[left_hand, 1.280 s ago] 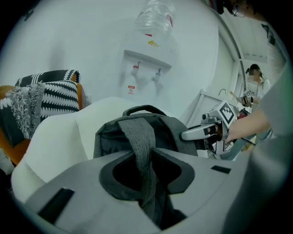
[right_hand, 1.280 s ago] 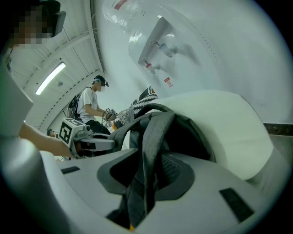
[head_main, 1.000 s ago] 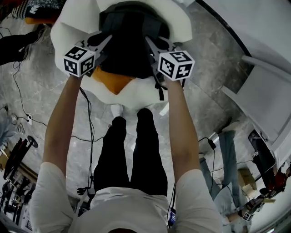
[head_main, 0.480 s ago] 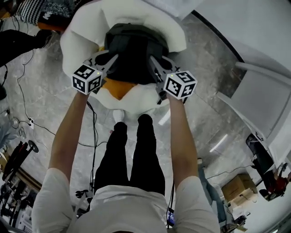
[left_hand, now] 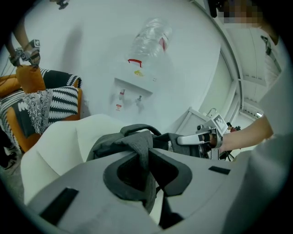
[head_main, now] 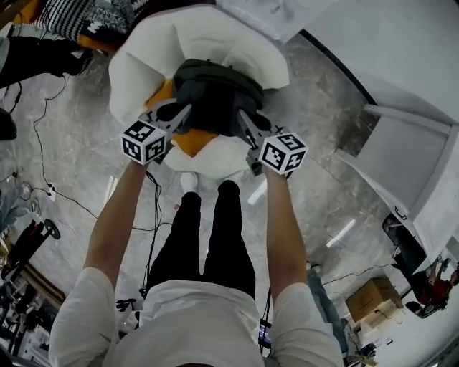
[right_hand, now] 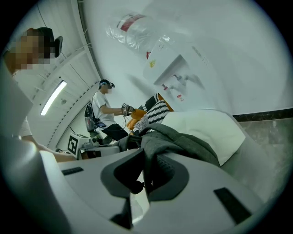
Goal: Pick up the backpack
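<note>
Marble floor (head_main: 79, 161) lying under a white armchair (head_main: 140, 68) bearing a grey backpack (head_main: 215, 93)
Left gripper (head_main: 181, 115) and right gripper (head_main: 245, 122) are each clamping backpack fabric between their fingers, holding it over the orange cushion (head_main: 192, 141)

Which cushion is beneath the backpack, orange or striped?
The orange cushion on the white chair, peeking out beneath the backpack; the striped cushion lies well apart.

The person wears a white short-sleeved T-shirt (head_main: 193, 326), black trousers (head_main: 208, 236) and a white shoe (head_main: 188, 182). The left gripper (head_main: 185, 110) and right gripper (head_main: 242, 115) have pale grey fingers (left_hand: 175, 173) lined dark. Each bears a white cube (head_main: 145, 140) with black square markers.
</note>
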Motion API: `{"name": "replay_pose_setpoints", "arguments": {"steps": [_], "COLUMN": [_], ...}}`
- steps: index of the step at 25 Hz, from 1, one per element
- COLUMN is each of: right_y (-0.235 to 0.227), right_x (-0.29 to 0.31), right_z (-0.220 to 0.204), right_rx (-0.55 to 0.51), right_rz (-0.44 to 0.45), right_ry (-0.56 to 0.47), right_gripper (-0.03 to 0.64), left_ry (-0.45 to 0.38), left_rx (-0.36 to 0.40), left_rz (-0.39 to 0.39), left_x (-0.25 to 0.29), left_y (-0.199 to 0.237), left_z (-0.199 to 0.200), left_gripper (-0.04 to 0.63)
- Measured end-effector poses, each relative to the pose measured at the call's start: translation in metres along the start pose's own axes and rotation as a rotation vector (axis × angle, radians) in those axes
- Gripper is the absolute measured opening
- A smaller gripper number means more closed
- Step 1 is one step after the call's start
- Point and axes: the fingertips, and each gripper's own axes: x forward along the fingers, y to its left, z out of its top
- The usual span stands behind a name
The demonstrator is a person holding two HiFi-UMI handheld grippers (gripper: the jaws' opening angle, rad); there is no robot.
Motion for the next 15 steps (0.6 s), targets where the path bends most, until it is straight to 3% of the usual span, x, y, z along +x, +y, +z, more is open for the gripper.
{"name": "replay_pose_setpoints", "arguments": {"steps": [15], "right_y": [0.064], "right_x": [-0.008], "right_z": [0.000], "right_rx": [0.002], "right_rz": [0.018], "right_ry": [0.024], "right_gripper": [0.035], "left_ry": [-0.009], "left_rx": [-0.033], "left_rz": [0.060], "left_x": [-0.064], "left_y": [-0.012], "left_z": [0.012], "left_gripper": [0.037]}}
